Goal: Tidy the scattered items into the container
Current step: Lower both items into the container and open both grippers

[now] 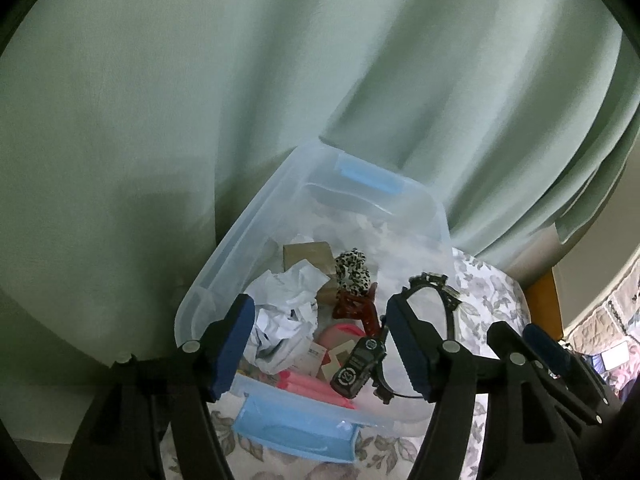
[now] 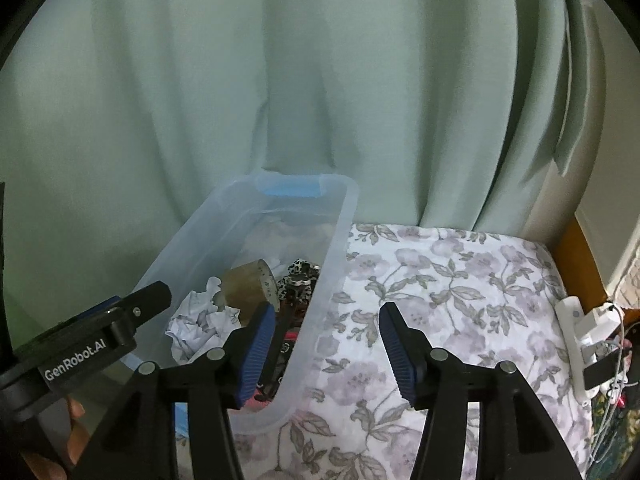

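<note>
A pale green curtain hangs behind a bed with a floral sheet; a clear plastic bin sits on it against the curtain. The bin already holds crumpled paper, a leopard scrunchie, a red hair claw, a tape roll, pink things, a black watch and a pair of glasses lying partly over the right rim.

The step in hand looks like a drop into the bin just finished: both tools hover over it with nothing in them. The left gripper stands wide, released, above the watch, its pads touching nothing. The right gripper is about half open and empty, straddling the bin's right wall without pressing it.

The sheet to the right shows no stray items; only a white device and cables at the bed's edge. The next move, I judge, calls for a look around for leftovers, and perhaps a nudge of the glasses fully inside.
</note>
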`<state>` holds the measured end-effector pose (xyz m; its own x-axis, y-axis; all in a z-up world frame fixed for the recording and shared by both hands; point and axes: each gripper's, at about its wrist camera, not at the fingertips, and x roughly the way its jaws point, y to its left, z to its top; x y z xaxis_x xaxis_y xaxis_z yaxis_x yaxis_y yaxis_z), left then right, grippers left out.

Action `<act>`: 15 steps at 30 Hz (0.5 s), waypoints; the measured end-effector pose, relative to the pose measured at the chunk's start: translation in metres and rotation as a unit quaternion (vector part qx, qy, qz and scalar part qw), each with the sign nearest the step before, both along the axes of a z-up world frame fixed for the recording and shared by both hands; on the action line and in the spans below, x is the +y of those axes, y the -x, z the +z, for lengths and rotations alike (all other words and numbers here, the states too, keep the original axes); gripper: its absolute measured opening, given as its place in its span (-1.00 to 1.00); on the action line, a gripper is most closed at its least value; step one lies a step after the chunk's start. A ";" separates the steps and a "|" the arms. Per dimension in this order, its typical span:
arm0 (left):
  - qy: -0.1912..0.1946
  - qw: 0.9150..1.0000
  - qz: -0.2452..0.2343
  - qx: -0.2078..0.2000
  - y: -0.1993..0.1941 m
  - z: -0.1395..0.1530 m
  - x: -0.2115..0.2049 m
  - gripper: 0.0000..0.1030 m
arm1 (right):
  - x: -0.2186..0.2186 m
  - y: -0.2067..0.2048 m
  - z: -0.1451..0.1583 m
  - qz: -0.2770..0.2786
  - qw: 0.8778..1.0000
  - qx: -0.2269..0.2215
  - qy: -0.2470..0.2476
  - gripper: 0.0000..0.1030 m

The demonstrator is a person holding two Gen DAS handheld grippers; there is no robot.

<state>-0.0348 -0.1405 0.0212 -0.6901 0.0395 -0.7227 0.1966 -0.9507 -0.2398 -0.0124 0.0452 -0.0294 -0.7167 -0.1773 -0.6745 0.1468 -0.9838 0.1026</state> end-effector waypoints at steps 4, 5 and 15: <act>0.008 1.000 -0.012 0.001 -0.005 0.005 0.011 0.36 | 0.009 -0.008 0.004 -0.008 1.000 0.003 0.004 0.18; 0.011 1.000 -0.016 0.001 -0.007 0.007 0.014 0.36 | 0.011 -0.009 0.005 -0.010 1.000 0.003 0.005 0.20; 0.039 0.999 -0.038 0.005 -0.018 0.017 0.039 0.63 | 0.026 -0.025 0.010 -0.016 1.000 -0.009 0.016 0.28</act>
